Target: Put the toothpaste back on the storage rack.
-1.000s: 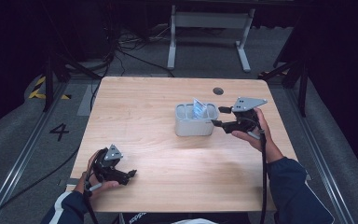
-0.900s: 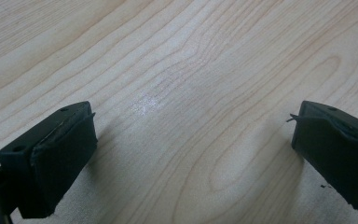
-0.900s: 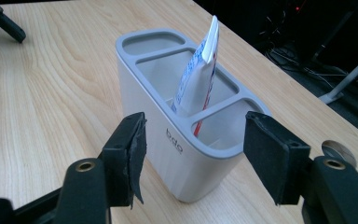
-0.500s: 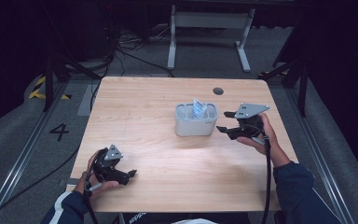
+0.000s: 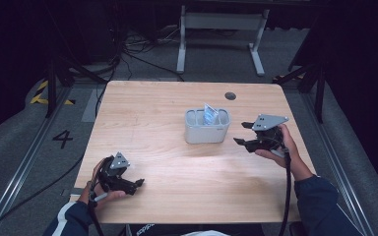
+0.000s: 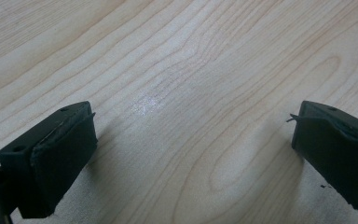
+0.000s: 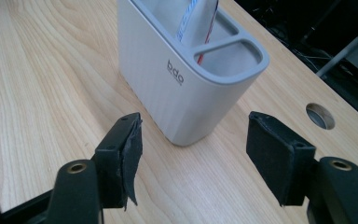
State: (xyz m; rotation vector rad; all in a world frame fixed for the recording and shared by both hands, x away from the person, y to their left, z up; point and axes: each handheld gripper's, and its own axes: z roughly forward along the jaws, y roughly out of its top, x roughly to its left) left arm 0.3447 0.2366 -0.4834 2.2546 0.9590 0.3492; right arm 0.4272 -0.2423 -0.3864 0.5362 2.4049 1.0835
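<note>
In the high view, the grey holder [image 5: 207, 127] stands upright just right of the frame's centre on the wooden table [image 5: 152, 113], its long side running across the frame, with a blue-and-white tube [image 5: 209, 114] tilted in its right-hand compartment. The right gripper [image 5: 243, 133] sits just right of it, jaws apart and just been opening, nothing between them; in the right gripper view the holder [image 7: 186, 79] rises above the gap, clear of both pads. At lower left, the left gripper [image 5: 137, 184] has jaws wide apart over bare wood
</note>
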